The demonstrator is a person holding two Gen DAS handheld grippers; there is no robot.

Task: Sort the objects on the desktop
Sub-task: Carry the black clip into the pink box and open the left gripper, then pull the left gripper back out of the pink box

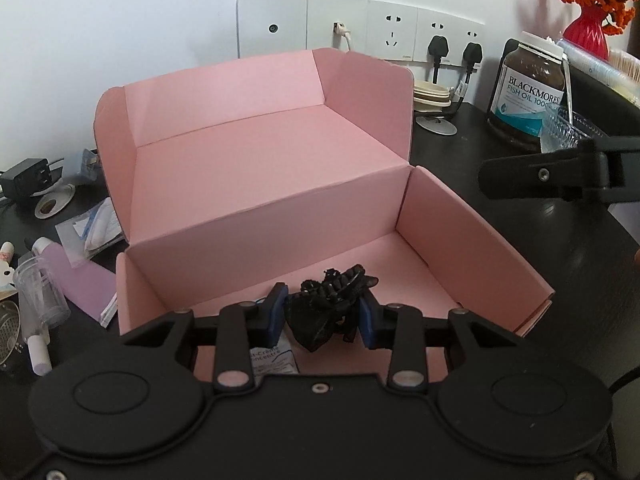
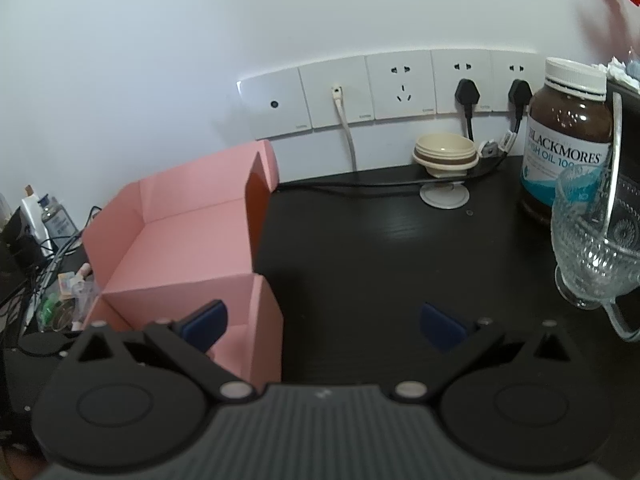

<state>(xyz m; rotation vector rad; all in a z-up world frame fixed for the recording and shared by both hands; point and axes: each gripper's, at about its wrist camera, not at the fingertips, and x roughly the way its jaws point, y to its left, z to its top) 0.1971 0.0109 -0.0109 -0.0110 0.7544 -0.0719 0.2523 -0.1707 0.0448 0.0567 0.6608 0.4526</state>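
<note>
An open pink cardboard box stands on the dark desk, lid folded back against the wall. My left gripper hangs just over the box's near end, shut on a black hair clip with a lacy bow; both blue pads press its sides. Under it a white tube with printed text lies on the box floor. My right gripper is open and holds nothing, over bare desk just right of the pink box. One of its black fingers reaches in from the right in the left wrist view.
A brown fish oil bottle, a glass cup and a beige lidded dish stand at the back right. Red vase with orange flowers far right. Left of the box lie a clear tube, packets, a charger and cables.
</note>
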